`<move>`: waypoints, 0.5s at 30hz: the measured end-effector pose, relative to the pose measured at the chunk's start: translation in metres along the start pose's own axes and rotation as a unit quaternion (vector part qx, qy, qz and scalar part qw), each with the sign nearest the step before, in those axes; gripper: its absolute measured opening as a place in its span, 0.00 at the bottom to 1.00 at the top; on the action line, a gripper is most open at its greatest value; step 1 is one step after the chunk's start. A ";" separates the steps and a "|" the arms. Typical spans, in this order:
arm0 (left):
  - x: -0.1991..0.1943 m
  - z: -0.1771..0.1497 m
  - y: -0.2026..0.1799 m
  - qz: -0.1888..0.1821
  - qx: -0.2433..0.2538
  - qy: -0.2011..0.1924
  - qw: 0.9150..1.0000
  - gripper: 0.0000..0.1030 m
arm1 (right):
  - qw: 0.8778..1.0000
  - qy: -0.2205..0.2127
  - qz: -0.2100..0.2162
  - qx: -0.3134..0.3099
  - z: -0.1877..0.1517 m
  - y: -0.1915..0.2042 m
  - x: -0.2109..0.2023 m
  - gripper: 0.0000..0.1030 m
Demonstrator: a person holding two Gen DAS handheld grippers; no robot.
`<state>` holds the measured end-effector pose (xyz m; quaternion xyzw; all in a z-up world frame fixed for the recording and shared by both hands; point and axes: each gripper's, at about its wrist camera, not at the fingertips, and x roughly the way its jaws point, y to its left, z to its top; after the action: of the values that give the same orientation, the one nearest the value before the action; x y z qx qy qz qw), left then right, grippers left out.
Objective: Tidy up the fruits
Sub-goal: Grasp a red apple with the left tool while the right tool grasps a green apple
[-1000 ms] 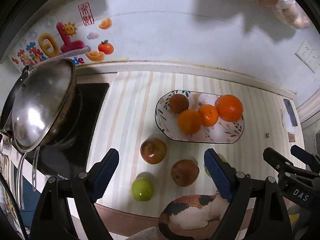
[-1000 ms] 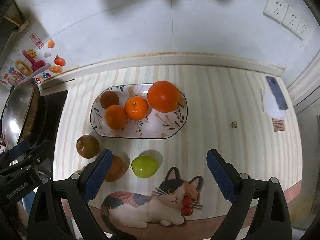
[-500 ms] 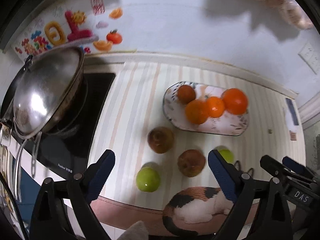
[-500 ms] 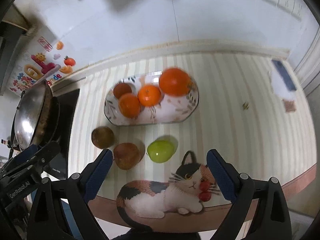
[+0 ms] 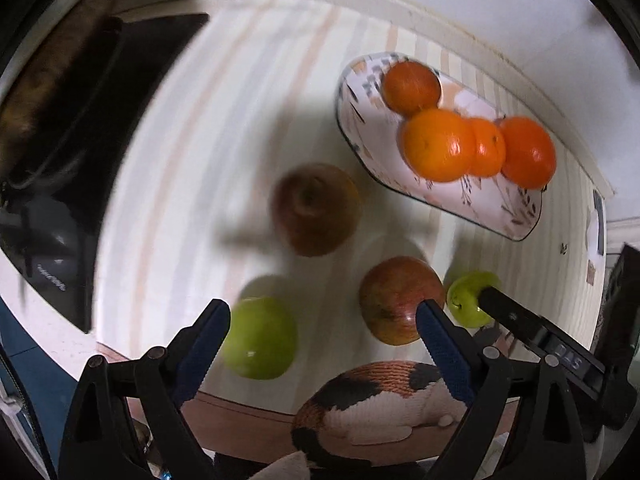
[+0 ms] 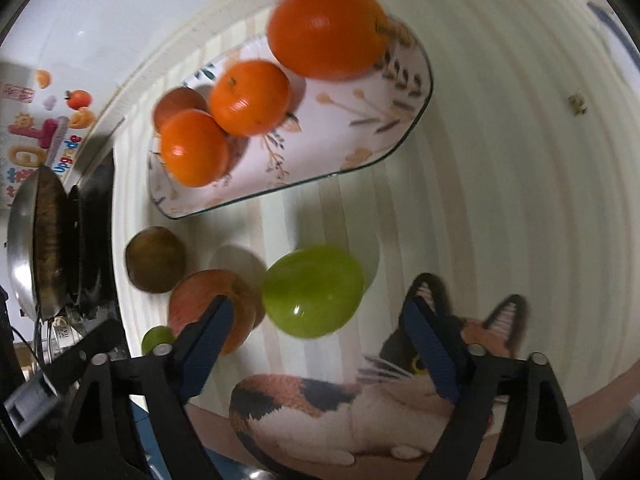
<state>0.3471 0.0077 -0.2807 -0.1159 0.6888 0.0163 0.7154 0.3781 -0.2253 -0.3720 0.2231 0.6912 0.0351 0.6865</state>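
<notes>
Left of the plate: a wok. On the plate: four oranges. Before it: two green apples, two reddish apples. Left gripper wide, empty; right gripper closing, gripping nothing.

Fruit count, in total eight pieces:

- Oranges: three, all on the plate, upper centre of the right wrist view.
- Brown round fruit: two, one on the plate, one on the table.
- Red apple: one, on the table.
- Green apples: two, on the table.
- Plates: one.
</notes>
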 end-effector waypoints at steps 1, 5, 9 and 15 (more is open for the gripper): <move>0.004 0.000 -0.004 -0.003 0.000 0.007 1.000 0.92 | 1.000 0.006 0.000 -0.002 0.002 0.001 0.006 0.79; 0.015 0.001 -0.018 -0.010 0.002 0.025 1.000 0.92 | 1.000 0.017 0.009 -0.014 0.006 0.005 0.021 0.63; 0.024 0.004 -0.029 -0.021 -0.001 0.041 0.999 0.92 | 0.999 0.016 -0.013 -0.027 0.000 -0.001 0.014 0.62; 0.057 0.008 -0.050 -0.017 0.009 0.085 0.996 0.91 | 0.999 0.022 -0.027 -0.033 -0.011 -0.020 0.012 0.62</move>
<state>0.3666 -0.0471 -0.3300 -0.1224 0.7449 -0.0123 0.6557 0.3625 -0.2364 -0.3893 0.1810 0.7101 0.0446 0.6790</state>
